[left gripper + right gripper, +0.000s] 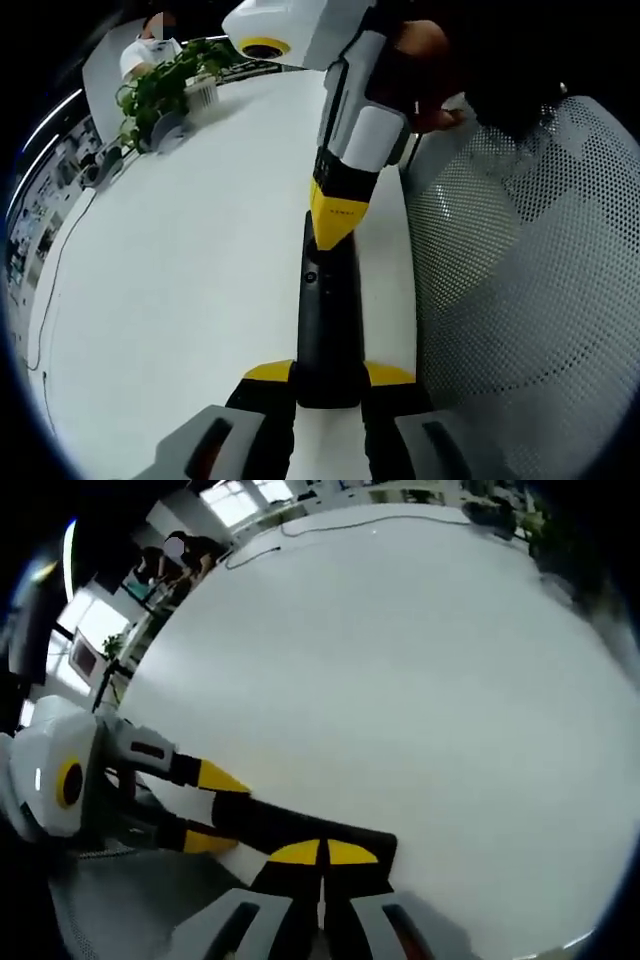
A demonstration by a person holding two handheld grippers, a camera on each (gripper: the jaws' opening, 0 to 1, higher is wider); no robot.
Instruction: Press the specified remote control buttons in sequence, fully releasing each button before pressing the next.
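Gripping the remote (325, 330), left gripper (328, 375); right gripper (322, 853) closed, tips on it.

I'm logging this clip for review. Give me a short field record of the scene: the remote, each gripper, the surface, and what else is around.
remote: black, long, lying on the white table
left gripper: jaws shut on the remote's near end
right gripper: jaws shut, yellow tips on the remote's top
table: white, near its edge
chair: white mesh, beside the table
plant: potted, at the far end
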